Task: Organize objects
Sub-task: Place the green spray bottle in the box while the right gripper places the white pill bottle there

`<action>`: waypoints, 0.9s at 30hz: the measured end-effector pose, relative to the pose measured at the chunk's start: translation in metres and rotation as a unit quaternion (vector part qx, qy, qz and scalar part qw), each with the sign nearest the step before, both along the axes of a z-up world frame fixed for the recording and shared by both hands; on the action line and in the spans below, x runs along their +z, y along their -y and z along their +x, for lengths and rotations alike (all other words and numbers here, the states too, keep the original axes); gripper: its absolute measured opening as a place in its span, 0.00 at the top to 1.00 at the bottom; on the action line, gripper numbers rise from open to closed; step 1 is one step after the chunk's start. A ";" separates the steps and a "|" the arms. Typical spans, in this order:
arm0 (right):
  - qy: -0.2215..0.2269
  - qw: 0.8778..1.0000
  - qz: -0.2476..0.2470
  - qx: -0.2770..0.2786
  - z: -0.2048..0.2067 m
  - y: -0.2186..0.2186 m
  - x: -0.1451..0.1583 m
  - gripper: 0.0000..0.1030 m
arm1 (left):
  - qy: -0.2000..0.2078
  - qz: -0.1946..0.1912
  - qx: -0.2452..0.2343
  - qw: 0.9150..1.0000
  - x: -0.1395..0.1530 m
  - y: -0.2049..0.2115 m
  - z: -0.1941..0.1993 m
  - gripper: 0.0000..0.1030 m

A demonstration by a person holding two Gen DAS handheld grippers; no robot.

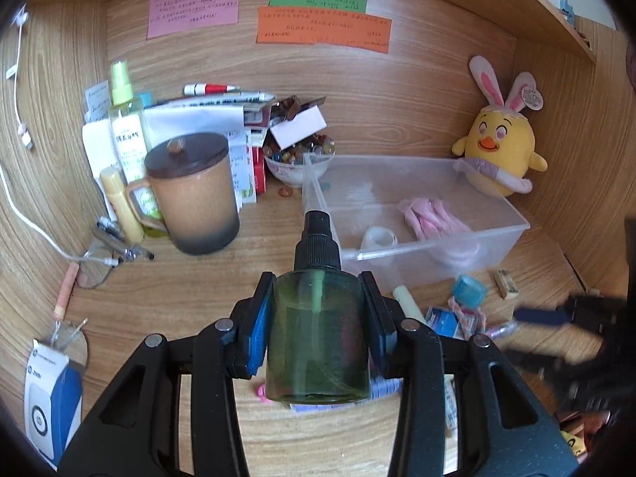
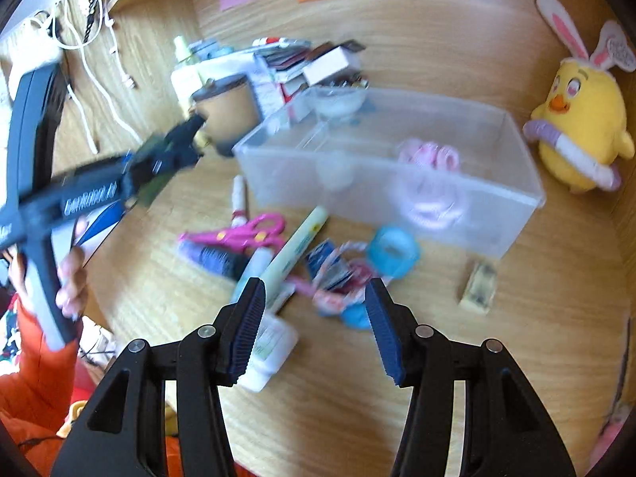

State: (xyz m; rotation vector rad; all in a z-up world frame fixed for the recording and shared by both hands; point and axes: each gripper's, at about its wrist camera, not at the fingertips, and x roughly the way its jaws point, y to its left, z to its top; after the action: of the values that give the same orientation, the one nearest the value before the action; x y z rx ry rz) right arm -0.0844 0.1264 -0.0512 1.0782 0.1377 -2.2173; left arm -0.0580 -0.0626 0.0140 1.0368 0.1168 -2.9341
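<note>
My left gripper is shut on a green spray bottle with a black pump top, held above the desk just in front of a clear plastic bin. The bin holds pink hair ties and a small white item. My right gripper is open and empty above a pile of small objects: pink scissors, a cream tube, a blue tape roll and a white jar. The left gripper also shows in the right wrist view, blurred.
A brown lidded mug, a tall spray bottle, a stack of papers and boxes and a bowl of beads stand at the back left. A yellow plush chick sits at the back right. Glasses and a cable lie at the left.
</note>
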 end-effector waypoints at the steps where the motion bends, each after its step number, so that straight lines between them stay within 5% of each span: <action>1: 0.009 1.000 -0.002 0.005 0.003 0.002 -0.005 0.53 | -0.002 -0.002 -0.001 1.000 0.003 -0.001 -0.004 0.60; 8: 0.047 0.998 0.010 0.027 0.013 0.015 -0.031 0.54 | -0.008 -0.004 -0.012 1.000 0.025 -0.005 -0.044 0.60; 11: 0.063 0.997 0.008 0.035 0.011 0.017 -0.038 0.68 | -0.002 -0.010 -0.016 1.000 0.028 -0.008 -0.061 0.60; 15: 0.071 0.997 0.003 0.035 0.009 0.016 -0.043 0.73 | 0.013 -0.014 -0.023 1.000 0.023 -0.015 -0.083 0.60; 27: -0.043 0.999 -0.004 -0.009 -0.020 -0.006 0.019 0.73 | 0.071 -0.007 -0.051 0.996 -0.001 -0.030 -0.136 0.60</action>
State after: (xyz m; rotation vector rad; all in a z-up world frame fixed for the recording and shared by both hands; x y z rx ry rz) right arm -0.1044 0.1328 -0.0318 0.9837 0.1572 -2.2803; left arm -0.1936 -0.0322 0.0127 1.2830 0.0417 -2.9314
